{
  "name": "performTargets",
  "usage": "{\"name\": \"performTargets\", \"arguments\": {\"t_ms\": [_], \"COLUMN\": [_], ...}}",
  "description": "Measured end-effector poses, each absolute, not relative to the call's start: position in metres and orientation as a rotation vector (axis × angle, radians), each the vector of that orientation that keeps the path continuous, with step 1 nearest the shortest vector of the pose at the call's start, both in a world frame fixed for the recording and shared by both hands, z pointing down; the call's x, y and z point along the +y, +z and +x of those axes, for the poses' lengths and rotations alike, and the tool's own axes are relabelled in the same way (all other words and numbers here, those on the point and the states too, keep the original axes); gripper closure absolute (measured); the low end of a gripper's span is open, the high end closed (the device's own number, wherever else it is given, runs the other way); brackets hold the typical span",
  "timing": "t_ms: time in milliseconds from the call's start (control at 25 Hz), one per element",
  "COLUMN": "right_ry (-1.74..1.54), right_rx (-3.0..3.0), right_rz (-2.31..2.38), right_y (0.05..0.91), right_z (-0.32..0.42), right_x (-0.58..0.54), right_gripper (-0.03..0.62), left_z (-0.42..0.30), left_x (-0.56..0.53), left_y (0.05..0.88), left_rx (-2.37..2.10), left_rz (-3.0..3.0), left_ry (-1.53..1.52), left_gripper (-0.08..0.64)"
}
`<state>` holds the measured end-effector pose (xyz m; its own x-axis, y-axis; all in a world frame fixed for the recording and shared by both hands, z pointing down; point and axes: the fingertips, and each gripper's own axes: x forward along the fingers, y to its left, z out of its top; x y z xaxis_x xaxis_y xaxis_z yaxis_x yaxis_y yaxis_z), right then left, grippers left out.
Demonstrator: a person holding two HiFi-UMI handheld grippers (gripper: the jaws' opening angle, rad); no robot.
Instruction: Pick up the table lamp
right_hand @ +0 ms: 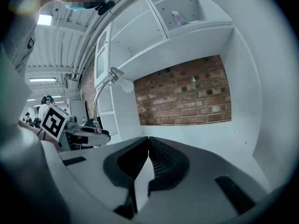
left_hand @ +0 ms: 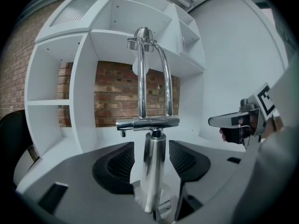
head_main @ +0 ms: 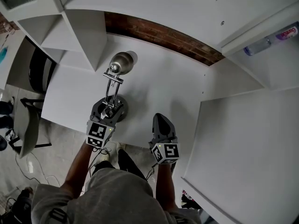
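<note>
— Where's the table lamp [head_main: 115, 85]?
— Standing on the white counter [head_main: 177, 83], between the jaws of my left gripper [head_main: 108, 110]. They're spread wide and not pressing it.
— And your right gripper [head_main: 162, 124]?
— Just right of the lamp, jaws closed together, empty.

The round-headed metal table lamp [head_main: 120, 63] is shiny silver, flat desk [head_main: 163, 87] plain white, brick wall [head_main: 159, 34] reddish-brown, left gripper [head_main: 110, 105] and right gripper [head_main: 161, 120] grey with black-and-white square markers.

Head view: the chrome table lamp [head_main: 119, 63] has its round base largely covered by the grey left gripper [head_main: 110, 107]. The clear plastic bottle [head_main: 266, 43] at upper right is cut by the picture's edge, its label print too small to read.
</note>
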<state>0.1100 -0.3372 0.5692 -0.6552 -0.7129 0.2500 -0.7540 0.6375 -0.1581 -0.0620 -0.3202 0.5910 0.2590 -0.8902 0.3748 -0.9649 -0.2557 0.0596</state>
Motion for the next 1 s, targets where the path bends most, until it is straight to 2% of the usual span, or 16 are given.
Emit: {"name": "performTargets", "arguments": {"t_ms": [800, 1000], "right_ry": [0.431, 0.438], "right_rx": [-2.689, -2.669], "right_rz": [1.17, 1.17], "right_y": [0.588, 0.594], "right_z": [0.106, 0.111], "right_x": [-0.362, -0.365], "right_gripper": [0.569, 0.569], "left_z": [-0.062, -0.059], "left_x": [-0.351, -0.356], "left_y": [0.598, 0.594], "left_rx": [-1.746, -1.759], "left_rz": [2.274, 2.304], "left_ry": [0.341, 0.339], "left_gripper": [0.342, 0.373]}}
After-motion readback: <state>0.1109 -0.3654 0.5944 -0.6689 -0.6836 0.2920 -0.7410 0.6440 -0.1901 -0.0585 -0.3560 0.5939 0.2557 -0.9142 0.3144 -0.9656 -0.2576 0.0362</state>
